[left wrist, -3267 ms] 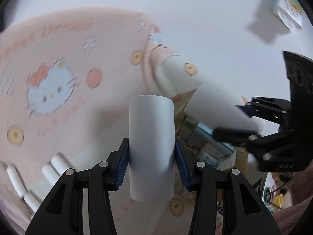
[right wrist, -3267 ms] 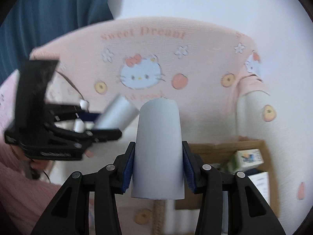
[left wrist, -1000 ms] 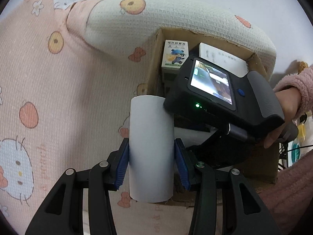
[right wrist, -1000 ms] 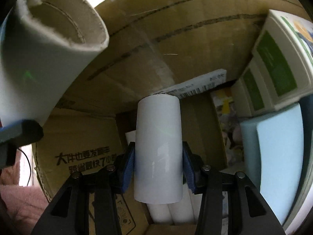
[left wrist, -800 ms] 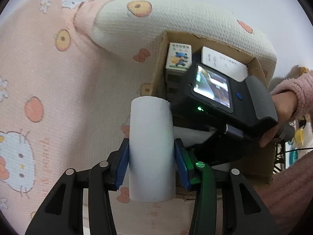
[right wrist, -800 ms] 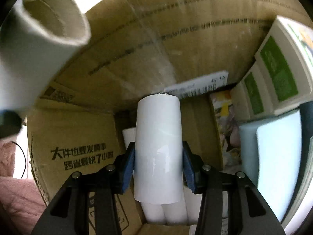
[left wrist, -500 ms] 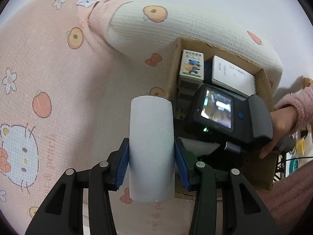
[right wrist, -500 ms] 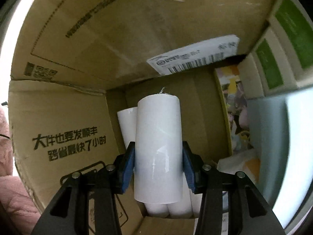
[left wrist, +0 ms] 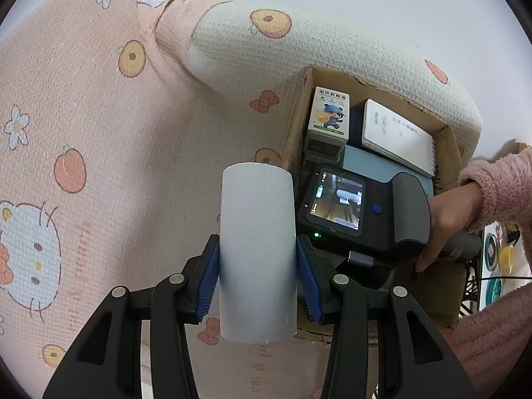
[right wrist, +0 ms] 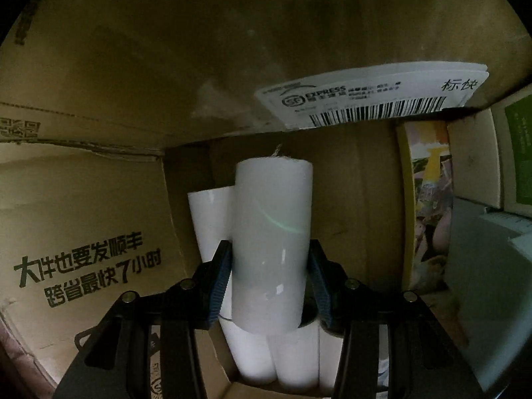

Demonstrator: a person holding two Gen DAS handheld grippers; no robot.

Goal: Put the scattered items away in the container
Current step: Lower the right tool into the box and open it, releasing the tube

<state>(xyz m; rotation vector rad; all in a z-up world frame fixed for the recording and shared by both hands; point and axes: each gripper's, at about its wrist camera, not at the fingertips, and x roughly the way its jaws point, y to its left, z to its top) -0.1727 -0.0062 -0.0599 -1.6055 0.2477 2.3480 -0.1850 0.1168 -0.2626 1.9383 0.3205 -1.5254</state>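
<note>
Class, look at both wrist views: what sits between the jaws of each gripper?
A white roll in each. The left gripper clamps a white roll beside the cardboard box; the right gripper clamps another roll inside it.

Two held rolls [left wrist: 257, 249]; one cardboard box [left wrist: 442, 286].

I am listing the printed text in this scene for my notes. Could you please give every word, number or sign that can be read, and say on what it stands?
"EXPRESS", with an "SF" logo: white shipping label, above a barcode.
"标快": same label, right end.
"大件也要发顺丰 / 跨省最快7小时": cardboard box inner wall.
QR code on the box, the label's small print, carton and notebook text: too small or blurred.
</note>
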